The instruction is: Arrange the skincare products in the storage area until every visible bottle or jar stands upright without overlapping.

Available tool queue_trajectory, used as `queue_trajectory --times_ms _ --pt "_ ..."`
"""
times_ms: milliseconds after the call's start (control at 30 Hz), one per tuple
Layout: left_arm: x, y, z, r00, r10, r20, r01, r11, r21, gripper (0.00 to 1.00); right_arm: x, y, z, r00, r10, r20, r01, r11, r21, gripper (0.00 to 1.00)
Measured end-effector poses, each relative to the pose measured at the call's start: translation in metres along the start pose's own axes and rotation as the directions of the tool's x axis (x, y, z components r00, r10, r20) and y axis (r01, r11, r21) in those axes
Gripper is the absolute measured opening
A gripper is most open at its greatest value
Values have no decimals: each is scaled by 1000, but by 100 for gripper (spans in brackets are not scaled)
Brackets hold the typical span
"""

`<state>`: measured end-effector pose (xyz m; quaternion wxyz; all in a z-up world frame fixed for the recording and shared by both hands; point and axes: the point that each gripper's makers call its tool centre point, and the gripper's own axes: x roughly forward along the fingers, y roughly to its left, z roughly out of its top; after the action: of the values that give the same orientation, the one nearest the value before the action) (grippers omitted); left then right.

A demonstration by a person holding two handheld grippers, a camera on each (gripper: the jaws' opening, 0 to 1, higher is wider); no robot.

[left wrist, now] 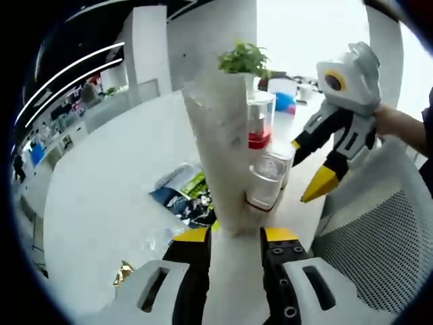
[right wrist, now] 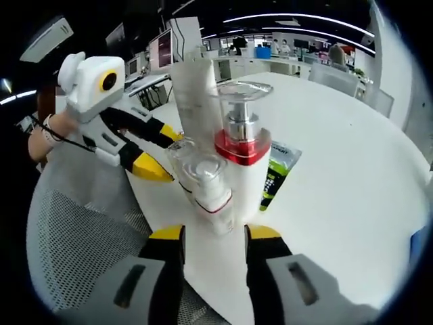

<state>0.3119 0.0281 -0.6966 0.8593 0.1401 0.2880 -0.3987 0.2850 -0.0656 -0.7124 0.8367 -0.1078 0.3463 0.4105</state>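
Note:
A tall white tube stands upright just past my left gripper, whose jaws are open with the tube's foot in line with the gap. Behind the tube stand a pump bottle with a red collar and a small clear-capped bottle. In the right gripper view the small bottle is nearest, right in front of my open right gripper, with the pump bottle and the tube behind it. The three stand close together. A green and blue sachet lies flat on the table.
The round white table spreads beyond the products. A grey mesh chair sits close by its near edge. A potted plant and cups stand farther back. A gold scrap lies near my left jaw.

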Motion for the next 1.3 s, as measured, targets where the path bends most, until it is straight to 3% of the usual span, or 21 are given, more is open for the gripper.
queue_trajectory --times_ms 133,300,433,600,733,967,1300 --pt "-12 3 7 999 29 29 -29 1000 1 45 -9 1 5 1000 -18 19 19 1000 -15 44" --pt "-26 2 15 996 56 66 -54 998 -27 56 -21 1 13 997 -52 51 54 998 -31 57" --pt "-35 5 20 989 104 102 -96 992 -81 76 -30 2 18 995 -64 75 66 997 -32 66" --pt "-48 4 22 985 131 115 -123 990 -72 81 -38 8 24 994 -73 82 78 995 -65 76" --pt "-58 8 27 975 179 134 -167 981 -98 92 -44 17 31 993 -59 99 68 994 -85 82" --pt "-72 10 28 963 228 141 -217 972 -90 97 -46 25 33 995 -38 97 50 991 -122 88" --pt "-74 -7 29 970 205 133 -194 977 -91 97 -45 22 34 995 -38 95 47 993 -104 99"
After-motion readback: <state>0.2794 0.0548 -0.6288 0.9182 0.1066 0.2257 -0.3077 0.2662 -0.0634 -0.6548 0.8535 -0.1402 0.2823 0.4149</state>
